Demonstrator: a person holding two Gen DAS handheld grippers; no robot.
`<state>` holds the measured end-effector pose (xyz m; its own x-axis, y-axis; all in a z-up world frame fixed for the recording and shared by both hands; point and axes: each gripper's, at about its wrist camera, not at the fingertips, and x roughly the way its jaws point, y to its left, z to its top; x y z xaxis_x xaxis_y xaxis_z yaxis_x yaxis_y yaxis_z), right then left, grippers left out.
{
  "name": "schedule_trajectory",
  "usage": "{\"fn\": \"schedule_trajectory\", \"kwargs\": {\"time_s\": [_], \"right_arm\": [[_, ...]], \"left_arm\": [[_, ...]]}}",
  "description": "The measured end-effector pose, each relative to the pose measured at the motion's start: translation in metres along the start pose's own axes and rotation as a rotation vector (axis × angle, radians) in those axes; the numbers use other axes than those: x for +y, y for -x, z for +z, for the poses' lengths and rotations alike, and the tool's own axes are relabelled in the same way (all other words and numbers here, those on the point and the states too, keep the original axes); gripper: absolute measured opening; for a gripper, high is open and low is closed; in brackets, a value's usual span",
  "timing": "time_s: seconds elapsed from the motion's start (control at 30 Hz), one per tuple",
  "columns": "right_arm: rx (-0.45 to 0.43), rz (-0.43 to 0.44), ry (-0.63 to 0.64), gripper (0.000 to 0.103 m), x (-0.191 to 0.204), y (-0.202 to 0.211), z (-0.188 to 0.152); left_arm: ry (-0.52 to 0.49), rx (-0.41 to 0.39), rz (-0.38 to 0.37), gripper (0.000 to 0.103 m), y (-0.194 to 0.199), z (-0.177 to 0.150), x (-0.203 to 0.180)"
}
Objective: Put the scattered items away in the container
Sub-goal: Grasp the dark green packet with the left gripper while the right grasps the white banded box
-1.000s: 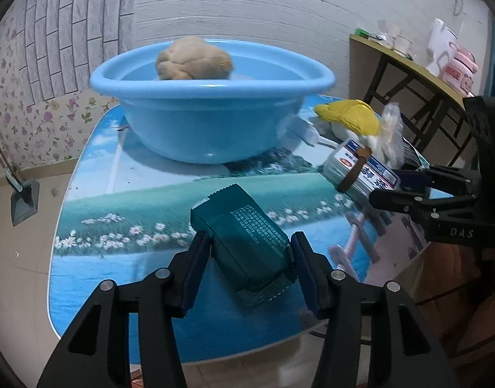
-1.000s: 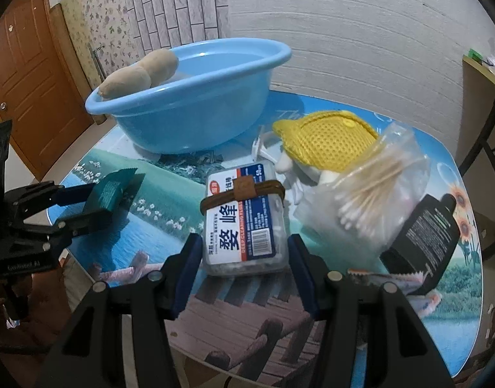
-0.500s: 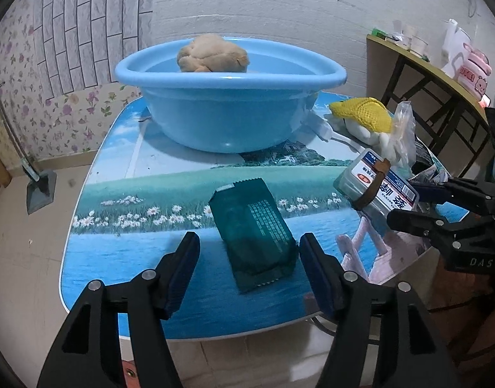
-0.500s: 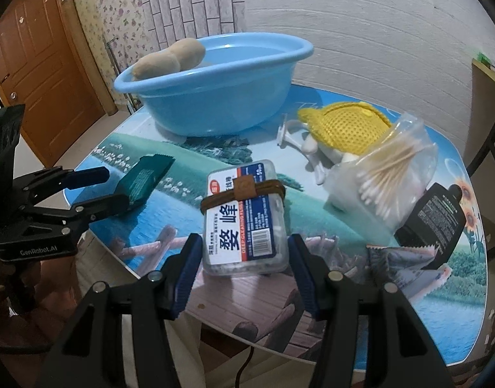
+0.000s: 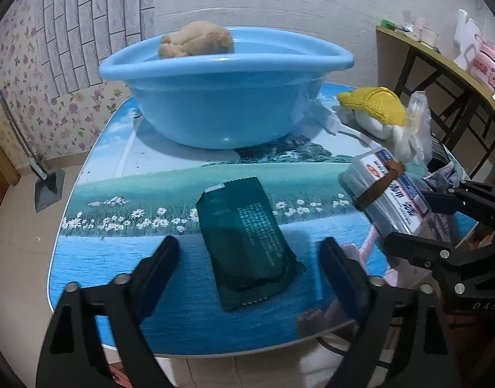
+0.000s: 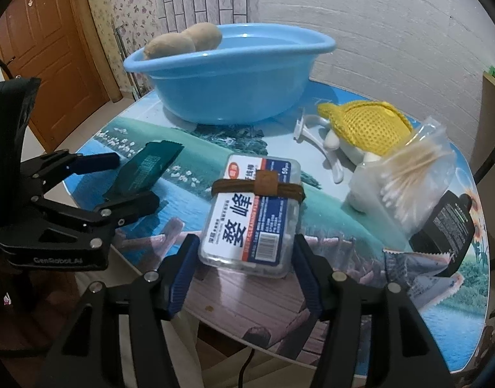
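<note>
A: Where does the green packet (image 5: 247,242) lie from the left gripper (image 5: 250,268)?

B: Straight ahead of it, flat on the table (image 5: 95,258), on the near side of the blue basin (image 5: 221,97). The jaws stand wide, one finger on each side of the packet's near end, and neither touches it.

A: And its long axis?

B: It runs away from the gripper toward the basin, leaning a little to the left at the far end. The fingers therefore face the packet's long sides, so closing would pinch it across its narrow width.

A: What about the right gripper (image 6: 244,268)?

B: It is also spread wide and holds nothing. The clear plastic box (image 6: 253,213) with the brown band lies just in front of it, with its near end between the fingers. Its long axis also points toward the basin.

A: Which gripper is nearer the packet?

B: The left one, clearly. The right gripper is off to the packet's right, with the box before it. Each has its own item lined up.

A: What else is still out of the basin?

B: To the right of the basin lie a yellow mesh thing (image 6: 367,123), a bag of cotton swabs (image 6: 405,174) and a black bottle (image 6: 447,226). A brown plush toy (image 5: 199,40) already sits inside the basin.

A: So the task is early?

B: It seems so, since most items are on the table.
</note>
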<state>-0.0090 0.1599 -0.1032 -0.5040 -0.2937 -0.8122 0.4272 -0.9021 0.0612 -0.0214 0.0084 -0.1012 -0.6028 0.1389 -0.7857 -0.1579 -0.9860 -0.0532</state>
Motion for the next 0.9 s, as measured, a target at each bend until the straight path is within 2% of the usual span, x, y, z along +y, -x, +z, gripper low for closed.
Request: {"fn": "schedule_trajectory", "kwargs": {"time_s": [0.07, 0.17, 0.3, 0.37, 0.57, 0.63, 0.67, 0.9], "right_arm": [[-0.007, -0.002, 0.000, 0.058, 0.000, -0.001, 0.000], [-0.019, -0.005, 0.002, 0.059, 0.000, -0.004, 0.001], [-0.036, -0.003, -0.008, 0.064, -0.003, -0.007, 0.003], [-0.045, 0.005, -0.017, 0.075, -0.005, -0.007, 0.002], [-0.073, 0.016, -0.042, 0.090, -0.009, -0.011, 0.003], [-0.076, 0.013, -0.057, 0.096, -0.011, -0.012, 0.003], [-0.073, 0.014, -0.061, 0.103, -0.011, -0.012, 0.003], [-0.068, 0.001, -0.066, 0.103, -0.010, -0.015, 0.003]], "left_arm": [[0.005, 0.003, 0.008, 0.102, -0.001, 0.000, 0.001], [-0.011, 0.005, 0.036, 0.103, -0.004, 0.000, 0.000], [-0.009, -0.004, 0.036, 0.103, -0.003, -0.001, 0.001], [-0.004, -0.014, 0.040, 0.103, -0.003, -0.002, 0.002], [0.003, -0.036, 0.045, 0.102, -0.002, -0.002, 0.002], [0.003, -0.042, 0.046, 0.102, -0.002, -0.002, 0.002], [0.002, -0.041, 0.046, 0.102, -0.002, -0.001, 0.002], [-0.002, -0.048, 0.042, 0.103, 0.001, -0.001, 0.002]]}}
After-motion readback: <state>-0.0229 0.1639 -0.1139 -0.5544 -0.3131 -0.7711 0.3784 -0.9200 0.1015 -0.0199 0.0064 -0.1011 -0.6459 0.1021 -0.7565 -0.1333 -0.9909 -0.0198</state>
